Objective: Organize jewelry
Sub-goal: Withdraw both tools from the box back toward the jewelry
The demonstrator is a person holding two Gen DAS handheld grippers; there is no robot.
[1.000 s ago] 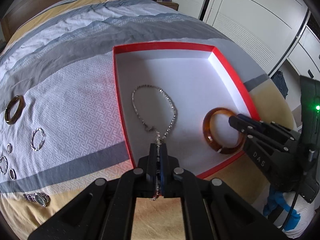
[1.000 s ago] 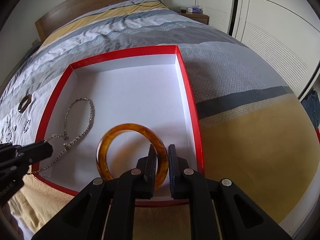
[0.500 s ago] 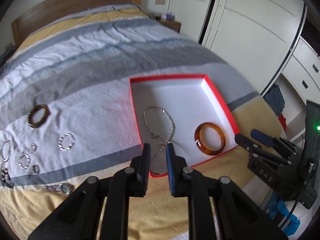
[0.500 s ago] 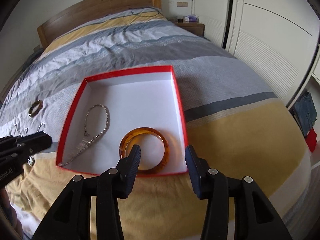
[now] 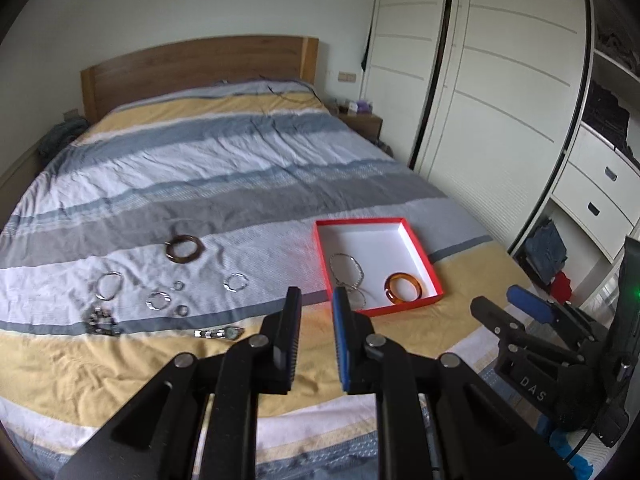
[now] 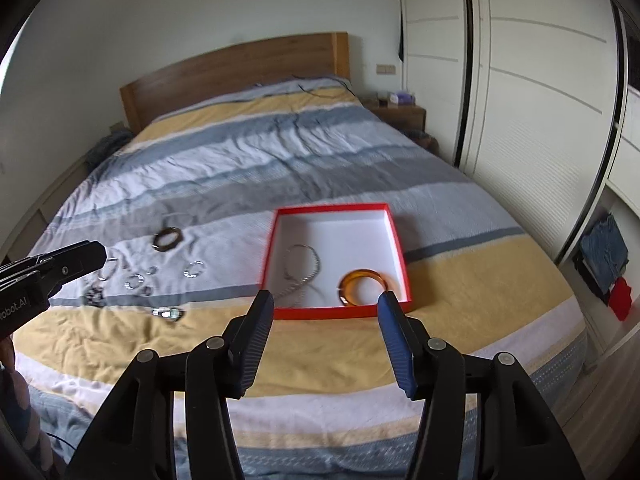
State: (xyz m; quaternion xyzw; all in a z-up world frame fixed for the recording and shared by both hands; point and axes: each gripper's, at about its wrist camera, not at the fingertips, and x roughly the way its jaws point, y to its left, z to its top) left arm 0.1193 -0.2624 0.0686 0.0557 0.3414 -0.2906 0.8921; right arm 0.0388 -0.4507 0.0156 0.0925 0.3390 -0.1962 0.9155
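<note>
1. striped bedspread [image 5: 208,184] in yellow, grey and white bands, crumpled cotton, carries everything; wooden headboard [image 5: 200,64] at the far edge, white wardrobe doors along the right side.
2. red box [image 5: 434,280], shallow card tray with white floor, lies near the bed's right edge; holds a silver chain [image 5: 347,270] loosely looped on its left side and an amber bangle [image 5: 404,288], glossy translucent ring, at its near right corner.
3. loose pieces, towards the bed's left edge, well apart from the box: brown bangle [image 5: 184,249], several silver hoops [image 5: 237,282] and small rings, a dark beaded heap, a metal watch [image 5: 220,333] nearest the foot.
4. left gripper [image 5: 316,300]: jaws slightly parted, have just been opening, nothing between them.
5. right gripper [image 6: 326,304]: jaws wide, have just been opening, nothing between them; aimed at the box.
6. judgement: loose pieces lie ahead-left of both; left gripper nearer; the watch's long axis runs across the bed, so jaws should straddle its band.
</note>
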